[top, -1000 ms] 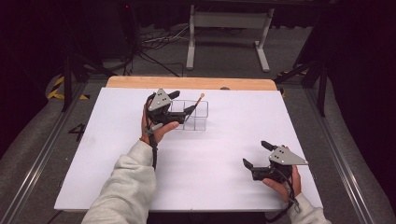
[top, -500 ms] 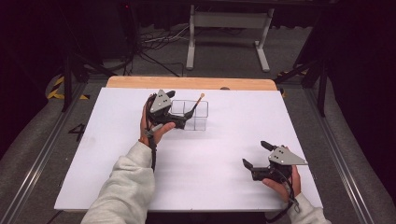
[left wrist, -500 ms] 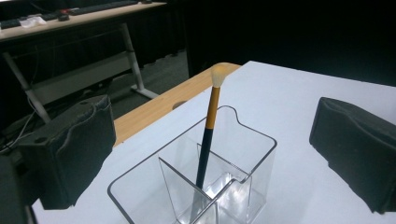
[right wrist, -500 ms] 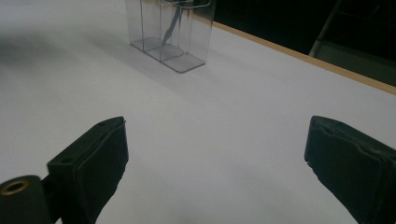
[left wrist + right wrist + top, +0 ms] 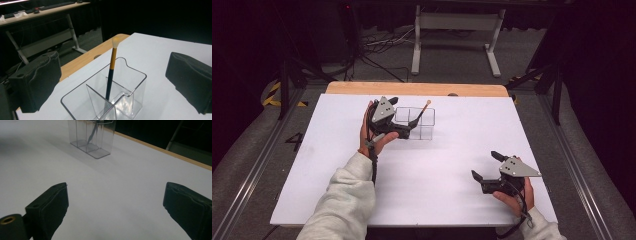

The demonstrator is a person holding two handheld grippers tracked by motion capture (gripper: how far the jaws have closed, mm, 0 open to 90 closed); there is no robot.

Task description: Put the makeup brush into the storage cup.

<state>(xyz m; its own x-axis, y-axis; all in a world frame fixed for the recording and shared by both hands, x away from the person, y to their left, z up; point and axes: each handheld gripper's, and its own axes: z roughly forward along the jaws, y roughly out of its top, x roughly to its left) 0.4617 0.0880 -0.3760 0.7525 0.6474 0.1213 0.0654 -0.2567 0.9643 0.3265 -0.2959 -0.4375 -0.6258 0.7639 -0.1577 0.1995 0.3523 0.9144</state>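
A clear divided organizer (image 5: 427, 132) stands on the white table (image 5: 332, 160) near its far edge. A brush (image 5: 422, 112) with a dark and orange handle leans in it, bristles up. My left gripper (image 5: 399, 117) sits just left of the organizer. In the left gripper view its jaws (image 5: 116, 75) have just been opening and stand wide, with the brush (image 5: 111, 67) and organizer (image 5: 136, 87) between them, untouched. My right gripper (image 5: 486, 165) rests open near the front right. In the right gripper view it (image 5: 116, 205) faces the organizer (image 5: 91, 137) across bare table.
A wooden strip (image 5: 412, 88) runs along the table's far edge. Beyond it stand a white desk frame (image 5: 457, 22) and cables on a dark floor. Metal rails (image 5: 257, 150) flank the table on both sides.
The left gripper's jaws have spread wider beside the organizer. The brush stands in the organizer as before. Both hands have kept their places.
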